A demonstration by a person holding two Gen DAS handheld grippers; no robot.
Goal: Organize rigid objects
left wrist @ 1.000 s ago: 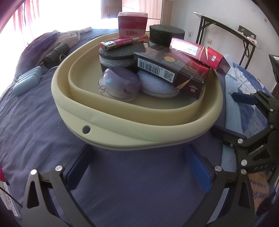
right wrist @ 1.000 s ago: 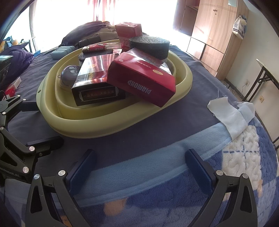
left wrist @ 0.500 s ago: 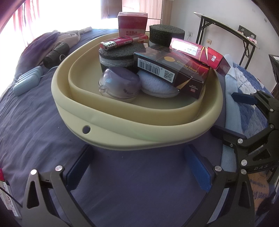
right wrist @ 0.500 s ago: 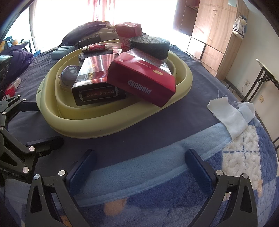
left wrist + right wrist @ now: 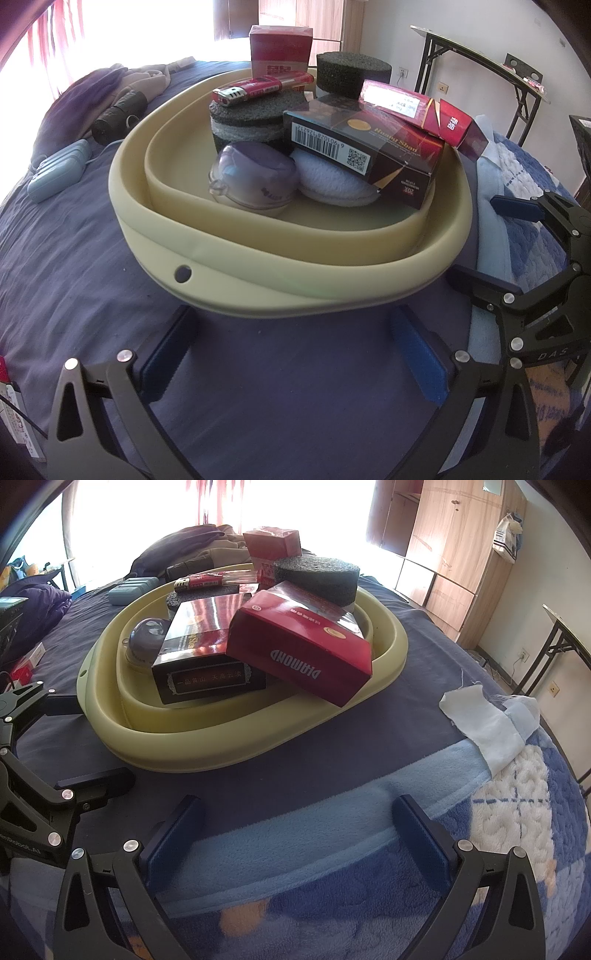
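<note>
Left wrist view: yellow basin heaped with boxes, foam discs, lighter.

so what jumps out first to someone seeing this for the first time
A pale yellow basin on the dark blue bedspread, heaped with boxes. A red box leans across a black box, and a red lighter lies on a grey foam disc. Both open grippers sit just short of it.

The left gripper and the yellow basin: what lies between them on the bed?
Nothing but bare dark blue sheet. The left wrist view shows the open left gripper just short of the yellow basin, with no object in the gap.
</note>
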